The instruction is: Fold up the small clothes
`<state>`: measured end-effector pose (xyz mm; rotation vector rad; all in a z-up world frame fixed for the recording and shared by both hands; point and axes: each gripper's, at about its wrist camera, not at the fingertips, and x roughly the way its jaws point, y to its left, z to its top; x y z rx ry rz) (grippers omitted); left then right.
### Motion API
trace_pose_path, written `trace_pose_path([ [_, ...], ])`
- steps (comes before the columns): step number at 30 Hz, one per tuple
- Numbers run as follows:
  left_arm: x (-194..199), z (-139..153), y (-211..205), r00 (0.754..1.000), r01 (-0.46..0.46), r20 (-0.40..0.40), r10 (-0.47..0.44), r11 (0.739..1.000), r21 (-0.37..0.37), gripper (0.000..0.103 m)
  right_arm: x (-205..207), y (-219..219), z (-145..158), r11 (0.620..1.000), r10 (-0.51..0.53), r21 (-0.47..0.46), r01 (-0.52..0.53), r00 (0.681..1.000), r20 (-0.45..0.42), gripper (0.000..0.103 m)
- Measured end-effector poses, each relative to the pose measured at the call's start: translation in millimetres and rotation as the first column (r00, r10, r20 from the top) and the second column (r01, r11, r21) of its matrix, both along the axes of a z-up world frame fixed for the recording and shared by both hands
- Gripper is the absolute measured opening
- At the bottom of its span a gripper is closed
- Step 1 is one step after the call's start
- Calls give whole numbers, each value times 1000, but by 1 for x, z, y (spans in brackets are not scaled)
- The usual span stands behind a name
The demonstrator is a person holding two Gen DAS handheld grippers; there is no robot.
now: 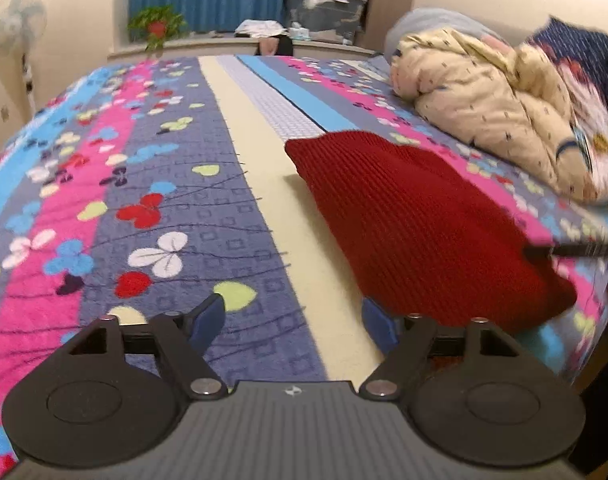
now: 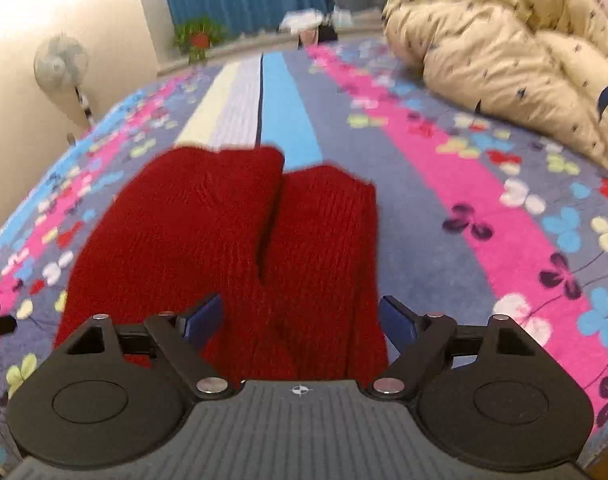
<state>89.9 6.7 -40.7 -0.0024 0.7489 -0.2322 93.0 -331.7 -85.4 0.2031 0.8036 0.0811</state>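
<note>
A dark red knitted garment point(image 2: 232, 232) lies folded on the patterned bedspread, with two flaps meeting along a seam down its middle. My right gripper point(image 2: 300, 322) hovers over its near edge with its blue pads wide apart, not pressing the knit. In the left wrist view the same red garment point(image 1: 420, 224) lies to the right. My left gripper point(image 1: 294, 318) stands open over the cream stripe, its right pad at the garment's near left edge, nothing between the pads.
A cream quilt point(image 1: 496, 108) is bunched at the bed's far right. The striped floral bedspread point(image 1: 152, 184) stretches left. A fan point(image 1: 16, 28), a potted plant point(image 1: 158, 26) and plastic boxes point(image 1: 324, 8) stand beyond the bed. The other gripper's tip point(image 1: 576, 250) shows at the right.
</note>
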Motion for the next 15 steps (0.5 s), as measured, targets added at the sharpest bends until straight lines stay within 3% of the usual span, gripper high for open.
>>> trace_pose_path([
  [4, 20, 14, -3, 999, -41, 11, 42, 998, -51, 85, 22, -6, -28, 997, -43, 63, 53, 988, -149, 93],
  [7, 44, 17, -11, 997, -72, -26, 69, 991, -116, 87, 26, -10, -34, 988, -75, 120, 97, 980, -183, 94],
  [12, 91, -5, -31, 983, -118, -166, 81, 966, -231, 87, 29, -6, -35, 990, -61, 110, 83, 980, -187, 95],
  [15, 116, -29, -30, 962, -176, -255, 93, 929, -325, 103, 31, -8, -40, 986, -58, 139, 86, 979, -196, 95],
])
